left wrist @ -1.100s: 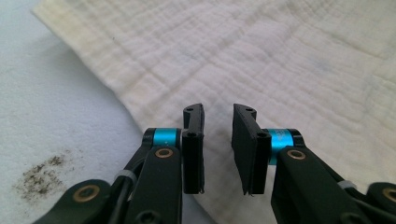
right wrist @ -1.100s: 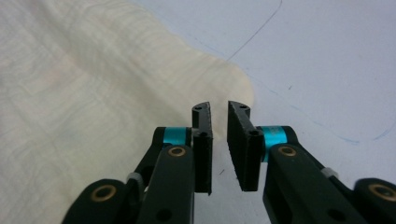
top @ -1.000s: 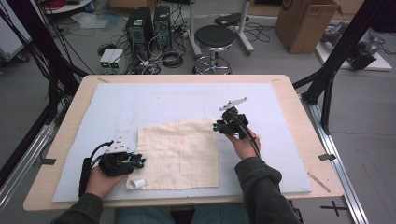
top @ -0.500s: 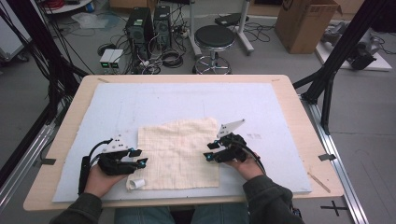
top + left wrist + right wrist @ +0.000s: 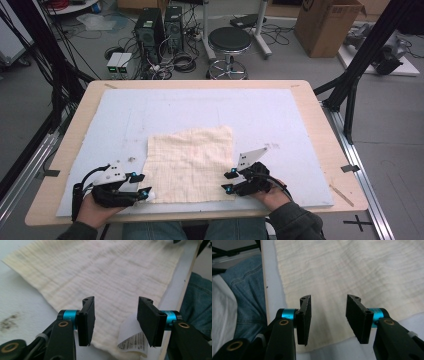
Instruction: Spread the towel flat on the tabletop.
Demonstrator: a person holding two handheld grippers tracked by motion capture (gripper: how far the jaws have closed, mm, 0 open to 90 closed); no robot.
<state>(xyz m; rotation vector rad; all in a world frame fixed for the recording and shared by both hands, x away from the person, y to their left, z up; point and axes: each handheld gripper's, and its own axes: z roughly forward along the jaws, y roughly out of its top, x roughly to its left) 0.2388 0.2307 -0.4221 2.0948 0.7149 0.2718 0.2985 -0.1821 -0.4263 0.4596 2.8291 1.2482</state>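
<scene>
Between left gripper (image 5: 113,320) jaws: cloth's (image 5: 110,272) printed label (image 5: 132,341).

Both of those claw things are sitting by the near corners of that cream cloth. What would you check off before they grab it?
1. Left gripper jaws open: ok.
2. Right gripper jaws open: ok.
3. Left gripper lined up with the cloth near corner, where the white care label lies: ok.
4. Right gripper over the cloth's other near corner: ok.
5. Cloth lying flat and unfolded on the white mat: ok.
6. Jaws low enough to catch the fabric edge: cannot tell.
</scene>
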